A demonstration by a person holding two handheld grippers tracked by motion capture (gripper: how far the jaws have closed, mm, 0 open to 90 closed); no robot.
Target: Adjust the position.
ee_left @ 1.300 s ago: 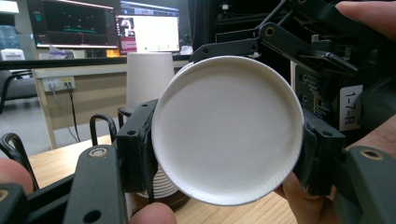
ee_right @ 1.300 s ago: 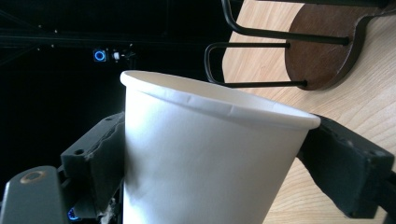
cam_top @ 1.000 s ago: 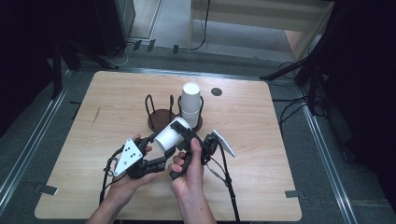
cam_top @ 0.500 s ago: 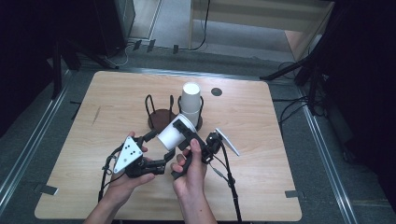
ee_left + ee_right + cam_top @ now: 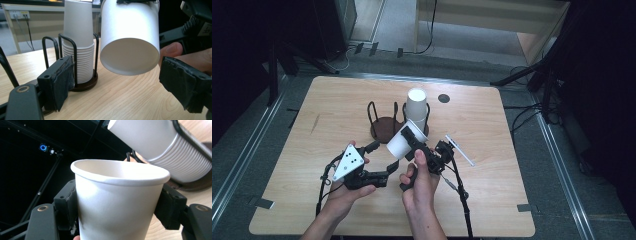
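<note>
High view showed the right gripper point(image 5: 412, 142) clamped on a plain white paper cup point(image 5: 404, 142), unprinted, above the table's point(image 5: 512, 210) middle; the left gripper point(image 5: 384, 160) gaped wide beneath it.

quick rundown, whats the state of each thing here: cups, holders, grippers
loose paper cup: held off the table, tilted, empty
right gripper: shut on the loose paper cup
left gripper: open, jaws either side of the cup's base, apart from it
cup stack: upright, upside down in its holder
stack holder: full
second holder: empty
</note>
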